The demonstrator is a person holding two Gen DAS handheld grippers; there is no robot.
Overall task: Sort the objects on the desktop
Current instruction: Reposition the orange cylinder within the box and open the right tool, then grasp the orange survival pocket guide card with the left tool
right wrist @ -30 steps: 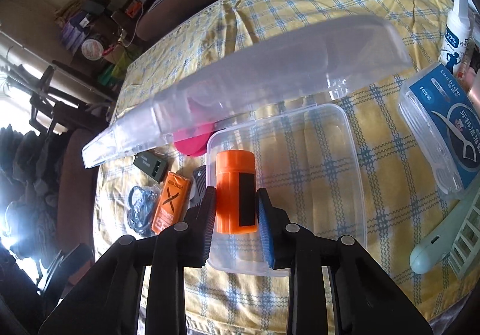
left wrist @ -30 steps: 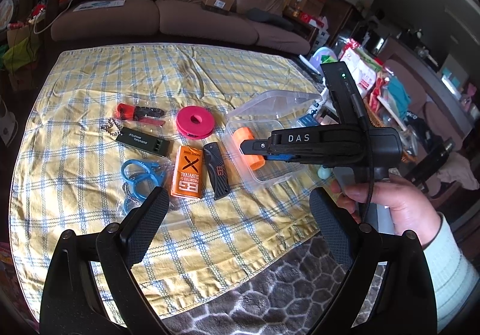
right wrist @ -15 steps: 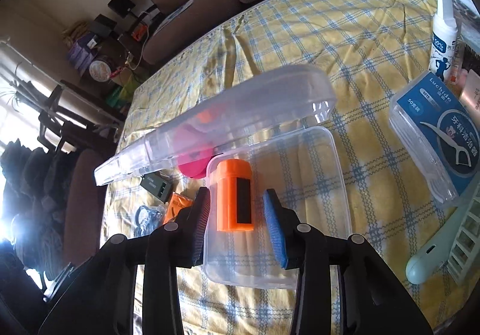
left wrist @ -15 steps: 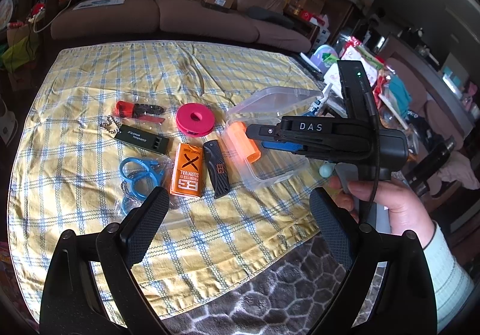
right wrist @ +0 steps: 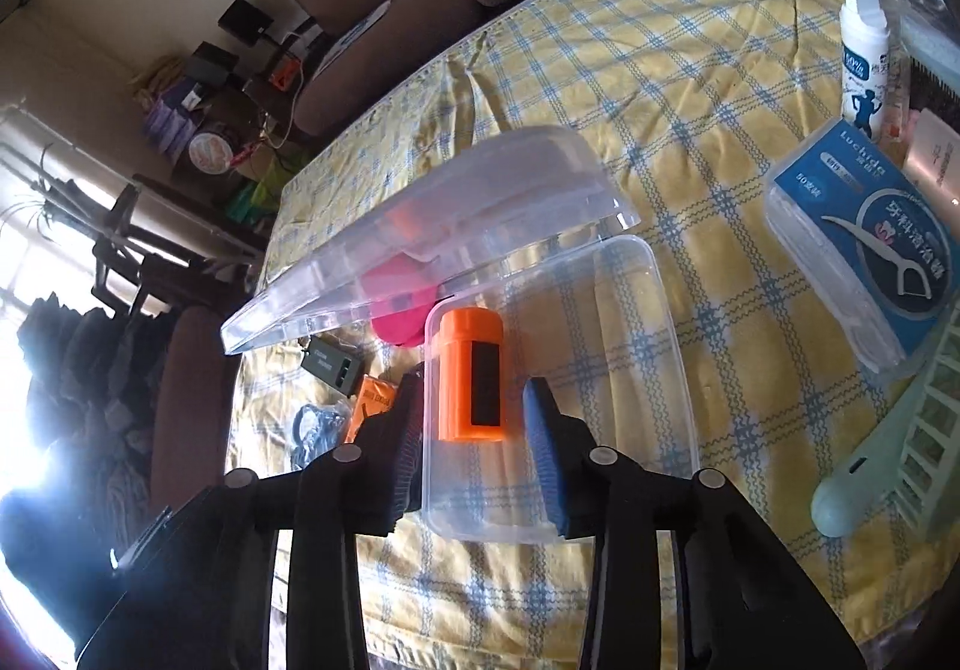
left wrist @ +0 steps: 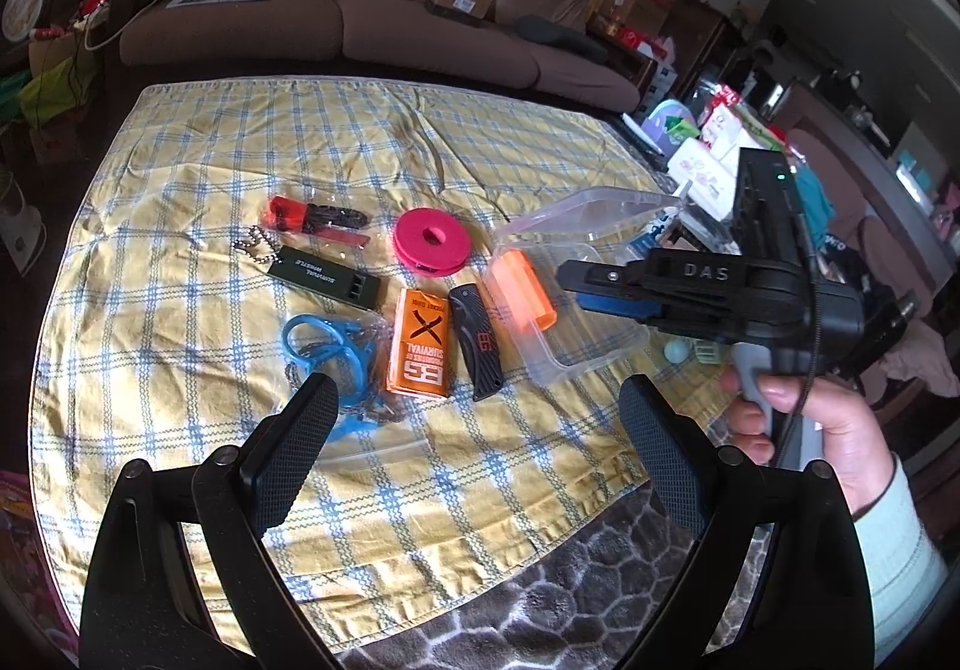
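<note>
Orange canister [right wrist: 470,373] in one clear box [right wrist: 672,370], two grippers open

**Objects for sorting on the checked cloth**

A clear plastic box [left wrist: 591,346] stands with its hinged lid [right wrist: 420,244] raised; an orange cylinder [right wrist: 471,376] with a black label lies on its side inside, near one end wall. Beside the box lie a black folding knife [left wrist: 474,340], an orange survival booklet [left wrist: 420,349] and a pink spool [left wrist: 431,241]. Farther off lie a dark green whistle [left wrist: 324,277] on a bead chain, a blue carabiner bundle [left wrist: 330,352] and a red-and-black cord tool [left wrist: 315,217].
</note>
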